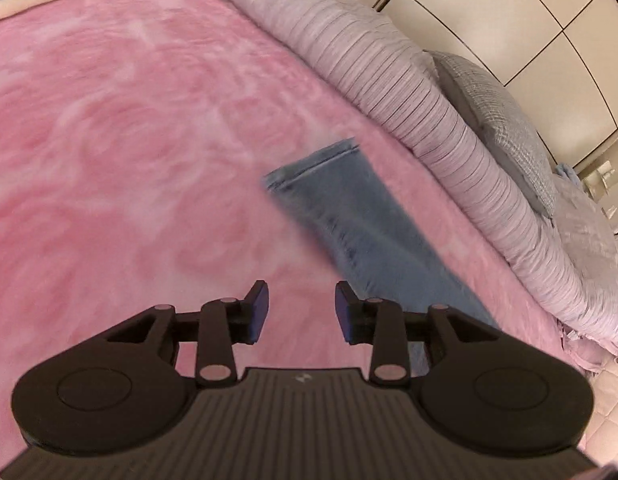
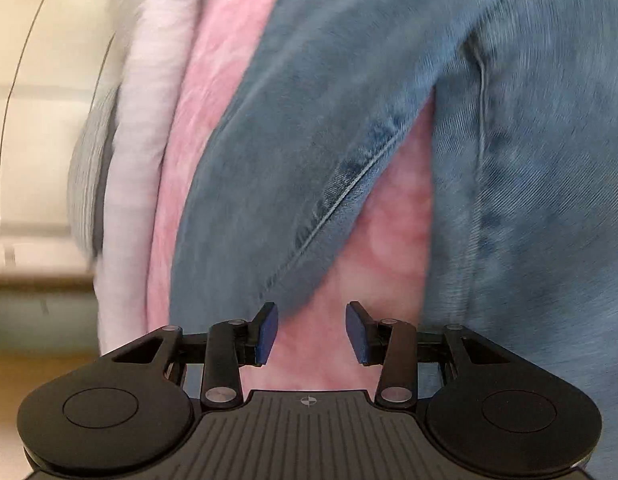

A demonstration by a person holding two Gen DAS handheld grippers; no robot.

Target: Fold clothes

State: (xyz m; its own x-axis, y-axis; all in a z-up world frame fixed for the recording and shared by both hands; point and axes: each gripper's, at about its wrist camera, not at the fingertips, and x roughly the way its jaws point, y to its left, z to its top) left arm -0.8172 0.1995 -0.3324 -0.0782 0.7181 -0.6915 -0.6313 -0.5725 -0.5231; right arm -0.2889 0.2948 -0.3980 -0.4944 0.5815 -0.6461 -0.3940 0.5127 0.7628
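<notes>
A pink blanket (image 1: 129,140) covered the bed, and blue jeans (image 2: 529,160) lay spread on it. The right gripper (image 2: 312,332) hung above the gap between their legs, jaws apart and empty. The left gripper (image 1: 301,310) was likewise spread, one leg (image 1: 349,208) just ahead to its right.

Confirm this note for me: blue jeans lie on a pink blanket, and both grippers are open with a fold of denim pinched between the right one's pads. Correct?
Not quite. The right wrist view shows the right gripper open with only pink blanket between its pads, no denim pinched. The jeans do lie on the blanket, and the left gripper is open.
</notes>
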